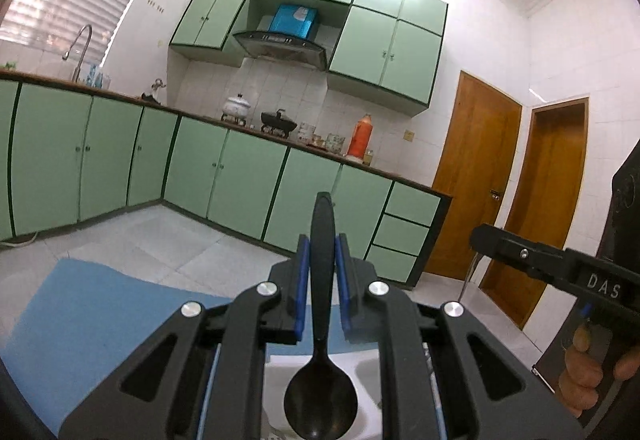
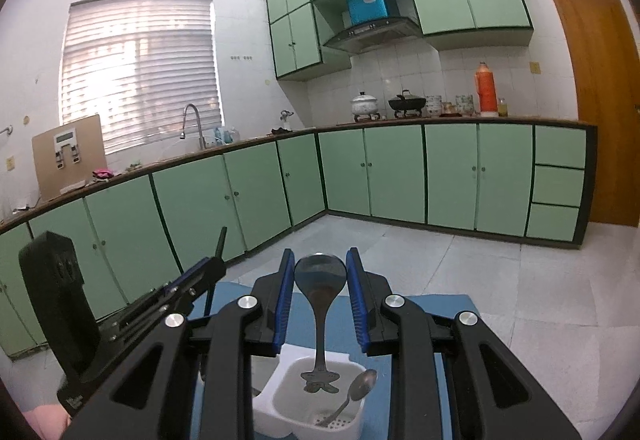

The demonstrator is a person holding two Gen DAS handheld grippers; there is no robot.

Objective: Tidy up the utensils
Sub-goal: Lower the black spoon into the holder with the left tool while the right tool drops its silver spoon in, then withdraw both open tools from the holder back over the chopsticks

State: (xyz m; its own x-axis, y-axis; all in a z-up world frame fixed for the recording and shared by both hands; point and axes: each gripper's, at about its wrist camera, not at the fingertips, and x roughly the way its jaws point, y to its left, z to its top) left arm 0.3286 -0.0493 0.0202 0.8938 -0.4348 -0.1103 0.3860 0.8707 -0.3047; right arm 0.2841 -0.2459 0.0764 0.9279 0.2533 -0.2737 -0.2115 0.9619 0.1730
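My left gripper (image 1: pixel 322 264) is shut on the handle of a black spoon (image 1: pixel 322 396), whose bowl hangs toward the camera over a white utensil holder (image 1: pixel 280 368). My right gripper (image 2: pixel 320 280) is shut on the bowl of a steel spoon (image 2: pixel 320 276); its decorated handle end hangs down over the white utensil holder (image 2: pixel 276 396). Another steel spoon (image 2: pixel 352 396) leans inside the holder. The left gripper also shows in the right wrist view (image 2: pixel 200 276), and the right gripper shows in the left wrist view (image 1: pixel 480 238), both raised above the blue mat.
The holder stands on a blue mat (image 2: pixel 416 324) on a table above a grey tiled floor (image 2: pixel 440 264). Green cabinets (image 2: pixel 400 171) with a counter line the walls. A wooden door (image 1: pixel 472 175) is at the right.
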